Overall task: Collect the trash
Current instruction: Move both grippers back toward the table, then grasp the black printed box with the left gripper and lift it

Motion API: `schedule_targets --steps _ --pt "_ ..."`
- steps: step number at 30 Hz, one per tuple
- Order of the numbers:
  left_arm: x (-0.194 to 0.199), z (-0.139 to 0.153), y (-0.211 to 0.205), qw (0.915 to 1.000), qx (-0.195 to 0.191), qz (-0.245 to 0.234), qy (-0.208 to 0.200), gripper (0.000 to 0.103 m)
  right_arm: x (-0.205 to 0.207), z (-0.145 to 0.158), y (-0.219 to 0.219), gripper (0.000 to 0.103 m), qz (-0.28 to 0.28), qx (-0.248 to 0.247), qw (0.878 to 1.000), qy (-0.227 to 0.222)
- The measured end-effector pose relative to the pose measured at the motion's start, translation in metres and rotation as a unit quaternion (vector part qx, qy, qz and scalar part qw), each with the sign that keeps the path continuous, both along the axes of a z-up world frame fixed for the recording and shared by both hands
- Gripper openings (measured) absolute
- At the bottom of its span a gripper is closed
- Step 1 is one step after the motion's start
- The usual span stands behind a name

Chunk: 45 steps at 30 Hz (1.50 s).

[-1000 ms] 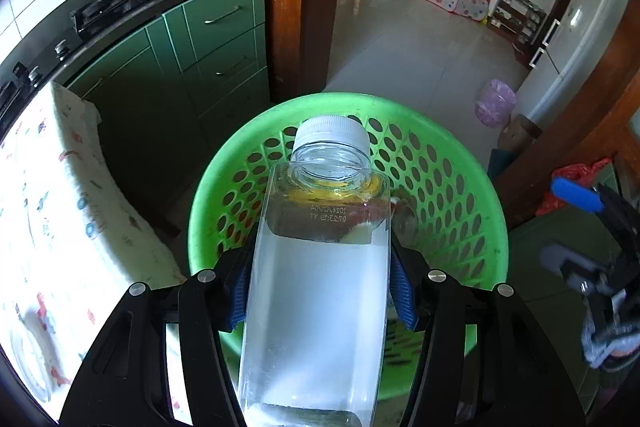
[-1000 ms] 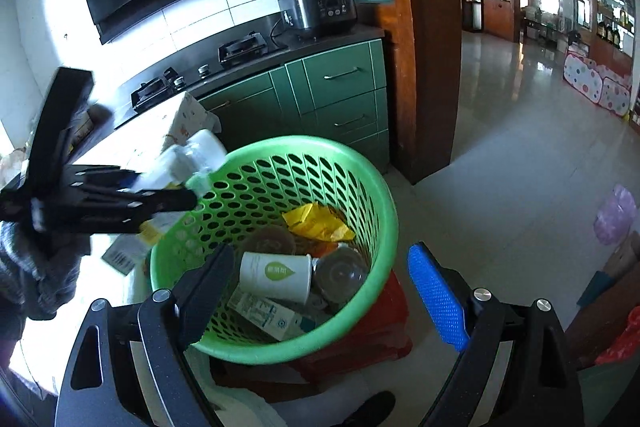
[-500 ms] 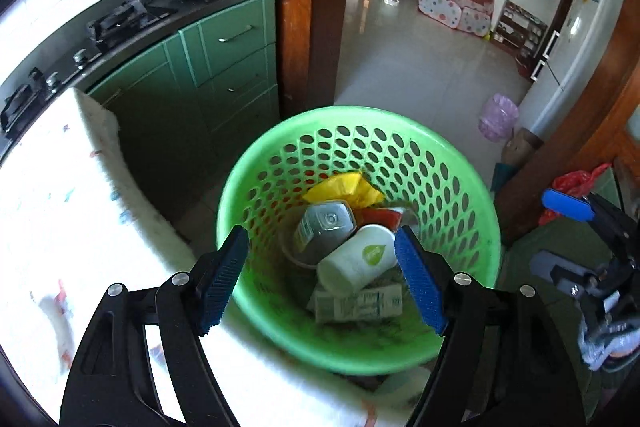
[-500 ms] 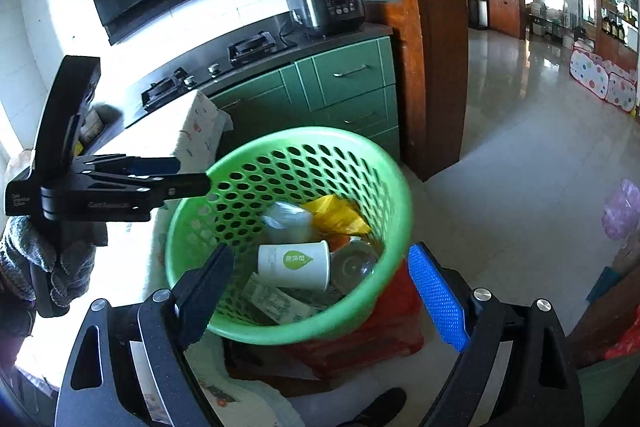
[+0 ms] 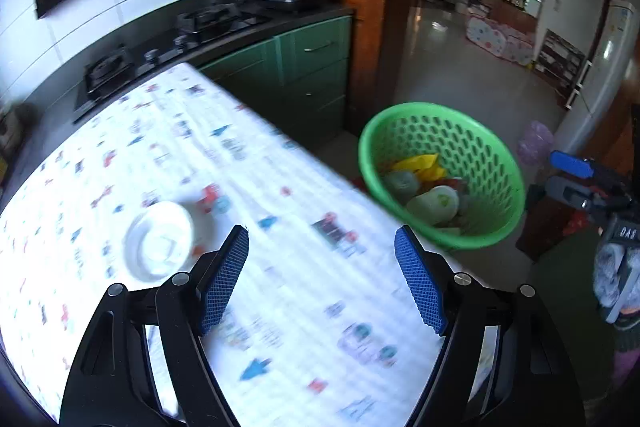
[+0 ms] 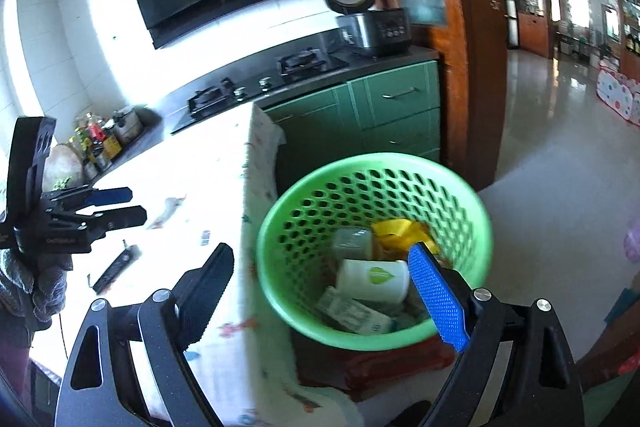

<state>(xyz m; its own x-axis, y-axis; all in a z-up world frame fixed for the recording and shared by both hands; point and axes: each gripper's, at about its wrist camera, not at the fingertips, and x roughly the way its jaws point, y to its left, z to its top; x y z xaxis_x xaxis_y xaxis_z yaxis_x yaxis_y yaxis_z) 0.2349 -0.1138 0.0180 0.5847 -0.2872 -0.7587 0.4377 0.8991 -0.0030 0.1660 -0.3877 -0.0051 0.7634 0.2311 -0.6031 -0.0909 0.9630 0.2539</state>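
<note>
Both sets of jaws apart and empty, green basket (image 6: 376,251) part-filled at three o'clock, clear lid (image 5: 159,246) at nine o'clock left on the table (image 5: 280,211).

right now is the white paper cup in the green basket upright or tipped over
Tipped over. The paper cup lies on its side on the other trash in the green basket, its green leaf logo facing up and its rim pointing sideways.

Patterned tablecloth-covered table (image 5: 304,291); white dish (image 5: 158,241) on it.
</note>
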Motion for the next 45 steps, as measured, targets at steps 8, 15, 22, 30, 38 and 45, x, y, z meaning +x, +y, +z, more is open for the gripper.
schedule_targets --steps 8,15,22,30,38,45 --pt "-0.017 -0.011 0.091 0.9978 0.013 0.064 0.005 0.075 0.007 0.011 0.05 0.086 0.041 0.005 0.999 -0.004" --pt "-0.025 -0.038 0.136 0.9954 0.02 0.089 0.029 0.075 0.016 0.016 0.094 0.087 0.079 -0.001 0.997 -0.003" --pt "-0.025 -0.065 0.134 0.9957 0.032 0.076 0.044 0.075 0.023 0.017 0.131 0.087 0.108 -0.01 0.994 0.0" --pt "-0.014 -0.083 0.129 0.9948 0.036 0.073 0.061 0.075 0.03 0.013 0.15 0.087 0.121 -0.021 0.992 0.009" --pt "-0.01 -0.097 0.132 0.9936 0.03 0.079 0.075 0.059 0.04 0.004 0.162 0.087 0.129 -0.038 0.991 0.021" --pt "-0.007 -0.098 0.139 0.9932 0.015 0.085 0.077 0.052 0.053 -0.003 0.177 0.087 0.14 -0.051 0.988 0.033"
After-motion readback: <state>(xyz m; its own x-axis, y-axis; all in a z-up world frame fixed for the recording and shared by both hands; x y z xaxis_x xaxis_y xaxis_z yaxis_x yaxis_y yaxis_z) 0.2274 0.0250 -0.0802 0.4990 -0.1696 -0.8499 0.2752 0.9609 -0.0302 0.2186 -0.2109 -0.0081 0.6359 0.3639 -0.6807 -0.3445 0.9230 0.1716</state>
